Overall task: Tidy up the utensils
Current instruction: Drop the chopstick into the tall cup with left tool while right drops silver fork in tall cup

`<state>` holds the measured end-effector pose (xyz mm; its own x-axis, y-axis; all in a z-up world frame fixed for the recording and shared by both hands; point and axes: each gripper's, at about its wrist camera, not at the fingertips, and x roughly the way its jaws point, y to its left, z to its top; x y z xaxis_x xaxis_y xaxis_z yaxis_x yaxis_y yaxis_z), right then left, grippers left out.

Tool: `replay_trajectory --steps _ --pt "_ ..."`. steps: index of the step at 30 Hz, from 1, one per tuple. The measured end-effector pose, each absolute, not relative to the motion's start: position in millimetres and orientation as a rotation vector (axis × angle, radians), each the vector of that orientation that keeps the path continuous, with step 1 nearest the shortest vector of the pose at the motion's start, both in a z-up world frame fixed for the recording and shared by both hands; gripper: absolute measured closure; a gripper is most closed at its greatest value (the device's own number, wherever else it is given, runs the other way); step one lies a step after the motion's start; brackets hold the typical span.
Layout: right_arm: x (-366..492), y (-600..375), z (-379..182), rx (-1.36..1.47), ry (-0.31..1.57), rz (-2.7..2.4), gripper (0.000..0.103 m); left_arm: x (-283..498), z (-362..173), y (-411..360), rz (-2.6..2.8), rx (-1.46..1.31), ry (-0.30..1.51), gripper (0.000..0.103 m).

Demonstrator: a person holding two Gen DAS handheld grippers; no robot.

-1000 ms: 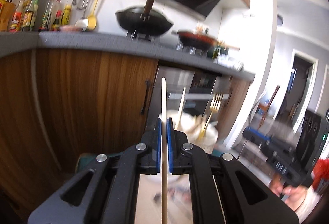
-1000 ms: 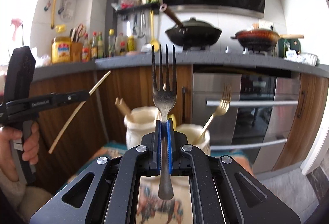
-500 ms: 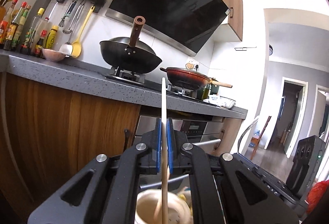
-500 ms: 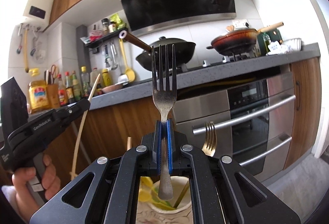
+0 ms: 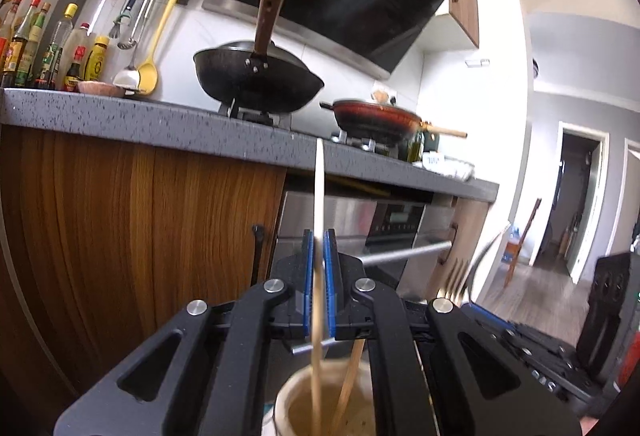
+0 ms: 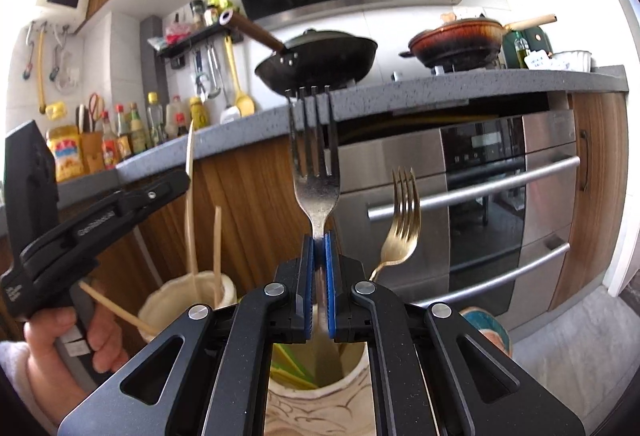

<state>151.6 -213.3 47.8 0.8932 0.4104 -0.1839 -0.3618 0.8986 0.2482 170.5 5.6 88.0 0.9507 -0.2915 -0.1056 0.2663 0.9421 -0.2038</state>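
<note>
My left gripper (image 5: 319, 240) is shut on a wooden chopstick (image 5: 319, 191) that stands upright, its lower end down inside a cream holder (image 5: 320, 400) beside a second chopstick (image 5: 350, 376). A blurred fork (image 5: 460, 274) shows to its right. My right gripper (image 6: 319, 242) is shut on a silver fork (image 6: 316, 171), tines up, its handle over a second cream holder (image 6: 320, 392) with yellow and green items inside. In the right wrist view the left gripper (image 6: 176, 179) holds its chopstick (image 6: 190, 195) over the left holder (image 6: 188, 296). A gold fork (image 6: 402, 228) stands behind.
A grey counter (image 5: 160, 123) runs above wooden cabinets (image 5: 140, 236) and a steel oven (image 6: 500, 195). A black wok (image 5: 256, 79) and a red pan (image 5: 376, 115) sit on the stove. Sauce bottles (image 5: 40, 47) stand at the left. A loose chopstick (image 6: 120, 312) pokes out by my hand.
Both grippers have come down over their holders. The left chopstick's lower end now sits inside the left holder; the silver fork's handle has come closer over the right holder.
</note>
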Motion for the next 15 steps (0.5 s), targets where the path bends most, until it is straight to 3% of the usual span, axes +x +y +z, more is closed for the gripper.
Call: replay_trajectory --steps 8,11,15 --pt "153.2 -201.6 37.0 0.143 0.288 0.402 0.095 152.4 84.4 14.4 -0.271 -0.163 0.165 0.095" --pt "153.9 -198.7 34.8 0.121 0.301 0.407 0.095 143.4 84.5 18.1 -0.261 -0.161 0.171 0.082" --pt "157.1 -194.0 29.8 0.112 0.334 0.436 0.094 134.9 81.5 20.8 -0.241 -0.145 0.179 0.076"
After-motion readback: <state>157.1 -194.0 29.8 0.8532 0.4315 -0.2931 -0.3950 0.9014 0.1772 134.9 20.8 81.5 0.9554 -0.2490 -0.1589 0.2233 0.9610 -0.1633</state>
